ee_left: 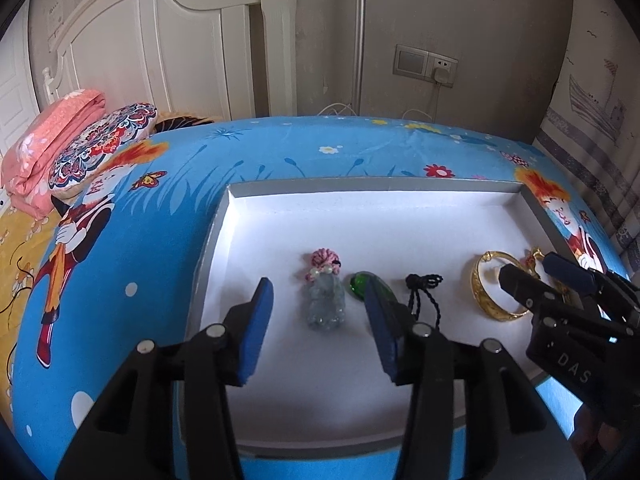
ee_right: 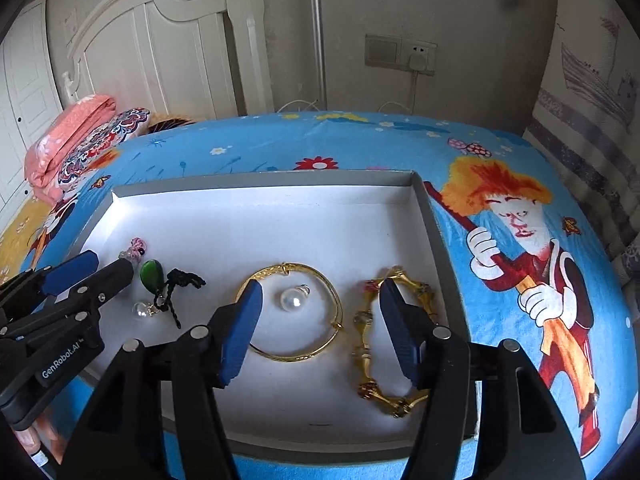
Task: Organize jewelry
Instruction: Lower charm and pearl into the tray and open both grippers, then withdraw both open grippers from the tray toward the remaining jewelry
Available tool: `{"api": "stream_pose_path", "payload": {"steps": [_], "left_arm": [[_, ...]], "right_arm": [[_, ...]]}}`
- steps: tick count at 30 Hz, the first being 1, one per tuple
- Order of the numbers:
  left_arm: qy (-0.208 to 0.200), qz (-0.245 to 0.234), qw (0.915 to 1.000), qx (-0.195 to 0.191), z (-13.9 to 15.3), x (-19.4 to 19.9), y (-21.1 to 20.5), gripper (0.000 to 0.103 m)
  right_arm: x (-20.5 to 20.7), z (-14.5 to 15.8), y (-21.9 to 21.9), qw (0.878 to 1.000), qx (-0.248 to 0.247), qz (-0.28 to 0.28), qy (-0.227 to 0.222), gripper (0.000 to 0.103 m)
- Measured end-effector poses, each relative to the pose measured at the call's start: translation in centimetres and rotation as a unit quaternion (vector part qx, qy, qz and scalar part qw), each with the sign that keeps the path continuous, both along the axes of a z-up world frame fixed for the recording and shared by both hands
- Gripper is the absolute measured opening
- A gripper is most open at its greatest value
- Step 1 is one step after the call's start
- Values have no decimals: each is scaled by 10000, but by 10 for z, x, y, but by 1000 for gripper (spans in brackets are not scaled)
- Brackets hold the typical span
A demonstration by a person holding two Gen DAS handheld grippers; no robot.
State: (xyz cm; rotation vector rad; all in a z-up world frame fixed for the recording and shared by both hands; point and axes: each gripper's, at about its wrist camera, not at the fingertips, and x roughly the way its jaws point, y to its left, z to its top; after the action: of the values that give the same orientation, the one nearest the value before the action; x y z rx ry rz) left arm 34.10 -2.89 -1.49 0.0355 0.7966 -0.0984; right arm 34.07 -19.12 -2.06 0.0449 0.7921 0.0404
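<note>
The jewelry lay in a row inside the white tray (ee_right: pixel 424 216) on the bed — pale pendant (ee_left: pixel 326 300), green stone (ee_right: pixel 151 276), gold bangle (ee_right: pixel 298 312), linked bracelet (ee_right: pixel 376 344). My left tongs (ee_left: pixel 320 324) and right tongs (ee_right: pixel 320 332) hovered apart over it — holding nothing.

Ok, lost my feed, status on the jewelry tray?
Left gripper and right gripper open, holding nothing. Gold bangle, pearl, green pendant lying in tray. Nothing blocking.
</note>
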Motion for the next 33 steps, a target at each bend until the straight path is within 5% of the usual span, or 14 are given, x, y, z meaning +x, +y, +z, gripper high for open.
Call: {"api": "stream_pose_path", "payload": {"steps": [14, 33], "left_arm": [[-280, -79, 9995, -97, 18, -34, 3, 54], [-632, -128, 9969, -440, 27, -144, 25, 54]], "right_arm": [[-39, 10, -15, 9987, 283, -129, -409, 66], [-153, 17, -26, 9951, 344, -219, -901, 70]]}}
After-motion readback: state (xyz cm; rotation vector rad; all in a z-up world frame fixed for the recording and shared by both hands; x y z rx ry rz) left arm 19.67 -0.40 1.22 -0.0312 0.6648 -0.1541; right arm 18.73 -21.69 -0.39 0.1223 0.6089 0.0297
